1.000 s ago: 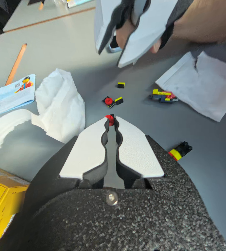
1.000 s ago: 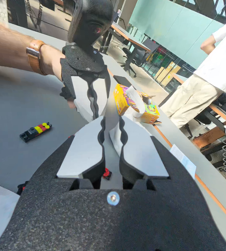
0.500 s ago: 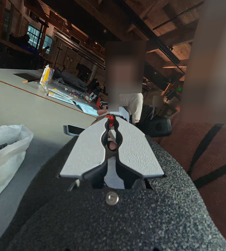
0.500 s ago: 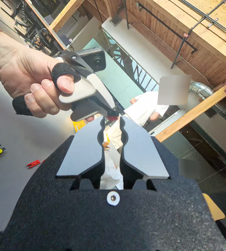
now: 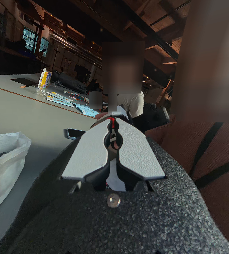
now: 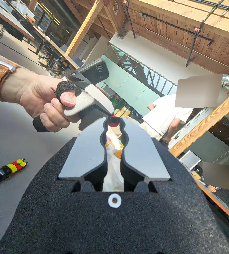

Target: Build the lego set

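Red-and-black lego piece (image 5: 112,121), one, is pinched at the very tips of the left gripper (image 5: 113,121); jaws nearly closed on it, both held up off the grey table (image 5: 28,116).

Left of that gripper: one white paper bag (image 5: 3,158) with dark parts inside, well apart. One phone (image 5: 74,133) lies flat just ahead-left of the fingers. Far ahead-left across the table: one yellow box (image 5: 44,80), a few booklets, scattered small bricks. Table edge runs diagonally ahead; open tabletop between bag and phone.

Right wrist view: one hand (image 6: 42,101) holds the left gripper, its tip touching the piece from the left. Right gripper (image 6: 113,121) has the same piece between its tips; jaws partly open, whether they actually clamp it I cannot tell. One black, red and yellow lego assembly (image 6: 6,170) lies on the table well to its left, bare table around it.
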A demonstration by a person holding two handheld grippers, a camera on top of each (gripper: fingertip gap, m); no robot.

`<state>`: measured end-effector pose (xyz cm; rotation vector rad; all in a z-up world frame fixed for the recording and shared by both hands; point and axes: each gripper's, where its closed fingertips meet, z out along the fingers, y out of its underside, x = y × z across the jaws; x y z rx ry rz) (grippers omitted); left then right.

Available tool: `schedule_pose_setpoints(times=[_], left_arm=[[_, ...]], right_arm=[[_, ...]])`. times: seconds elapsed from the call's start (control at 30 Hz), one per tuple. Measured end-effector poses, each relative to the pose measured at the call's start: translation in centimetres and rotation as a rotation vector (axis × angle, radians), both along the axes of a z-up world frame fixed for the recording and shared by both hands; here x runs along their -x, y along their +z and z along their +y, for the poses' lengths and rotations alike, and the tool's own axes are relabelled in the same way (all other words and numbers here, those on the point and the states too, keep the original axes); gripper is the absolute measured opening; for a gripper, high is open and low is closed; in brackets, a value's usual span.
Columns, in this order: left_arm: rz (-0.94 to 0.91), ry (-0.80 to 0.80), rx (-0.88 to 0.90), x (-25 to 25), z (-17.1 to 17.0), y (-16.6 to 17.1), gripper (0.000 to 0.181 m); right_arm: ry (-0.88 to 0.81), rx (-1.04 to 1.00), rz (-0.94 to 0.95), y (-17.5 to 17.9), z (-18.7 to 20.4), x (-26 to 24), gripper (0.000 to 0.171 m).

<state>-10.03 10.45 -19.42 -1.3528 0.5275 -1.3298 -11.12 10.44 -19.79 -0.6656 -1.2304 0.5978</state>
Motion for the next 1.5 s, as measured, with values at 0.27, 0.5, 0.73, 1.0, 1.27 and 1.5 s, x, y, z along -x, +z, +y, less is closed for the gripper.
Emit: schedule_pose_setpoints(times=[0.27, 0.5, 0.73, 1.0, 1.27, 1.5], left_arm=[[0.221, 0.047, -0.103, -1.3, -0.6, 0.5, 0.028], [0.032, -0.164, 0.015, -1.8, -1.8, 1.1, 0.008], [0.054, -0.201, 0.034, -2.0, -2.3, 0.7, 0.017], [0.053, -0.221, 0.054, -2.2, -2.4, 0.2, 0.024], [0.032, -0.244, 0.04, -2.3, -2.7, 0.2, 0.016], [0.002, -0.161, 0.0, -2.6, -2.3, 0.9, 0.015]], right_arm=[[0.063, -0.01, 0.042, 0.9, -0.2, -1.1, 0.016], [0.137, -0.077, 0.07, 1.2, -2.1, -1.4, 0.016], [0.161, -0.108, 0.057, 1.0, -2.7, -1.5, 0.016], [0.162, -0.148, 0.057, 0.9, -3.2, -1.5, 0.016], [0.168, -0.144, 0.054, 1.0, -3.2, -1.5, 0.015], [0.298, 0.091, 0.077, 1.7, -2.7, -2.0, 0.015]])
